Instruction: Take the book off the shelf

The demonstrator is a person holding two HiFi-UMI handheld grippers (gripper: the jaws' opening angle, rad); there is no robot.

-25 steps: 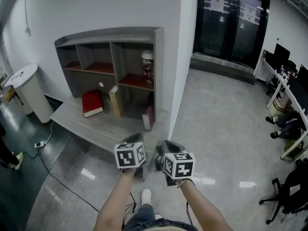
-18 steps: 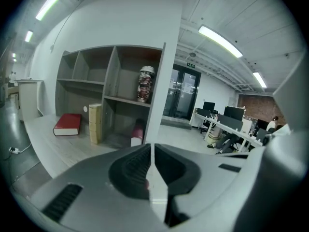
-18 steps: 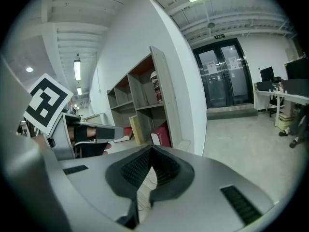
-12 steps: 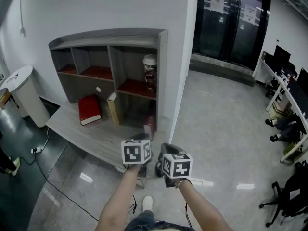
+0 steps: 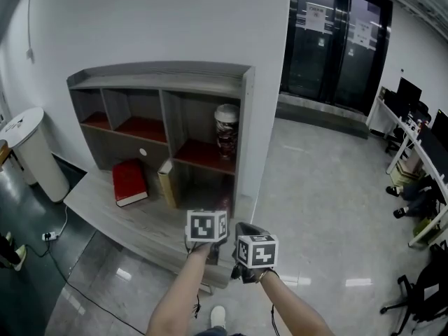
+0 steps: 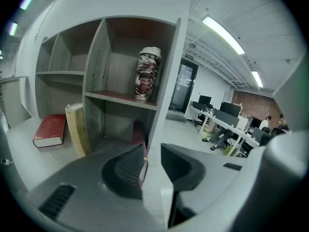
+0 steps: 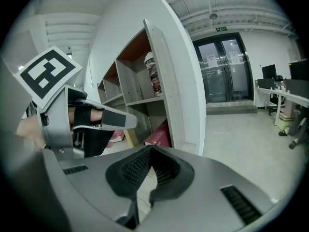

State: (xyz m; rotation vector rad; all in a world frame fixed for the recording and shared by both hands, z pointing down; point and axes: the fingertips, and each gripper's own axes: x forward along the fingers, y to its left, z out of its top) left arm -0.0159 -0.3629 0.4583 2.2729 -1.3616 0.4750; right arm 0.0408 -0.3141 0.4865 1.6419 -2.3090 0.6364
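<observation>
A grey shelf unit stands on a low grey table. A maroon book leans in the bottom right compartment, also visible in the right gripper view. A tan book stands upright one compartment to the left, and a red book lies tilted beside it. My left gripper points at the maroon book from just in front of the shelf. Its jaws are opening with nothing between them. My right gripper is shut and empty, close to the right of the left one.
A patterned cup stands on the shelf above the maroon book. A white bin is at the left and a cable runs over the floor. Dark glass doors and office desks lie to the right.
Both grippers have moved forward and up toward the shelf's bottom right compartment. The left gripper's cube now covers most of the maroon book in the head view.
</observation>
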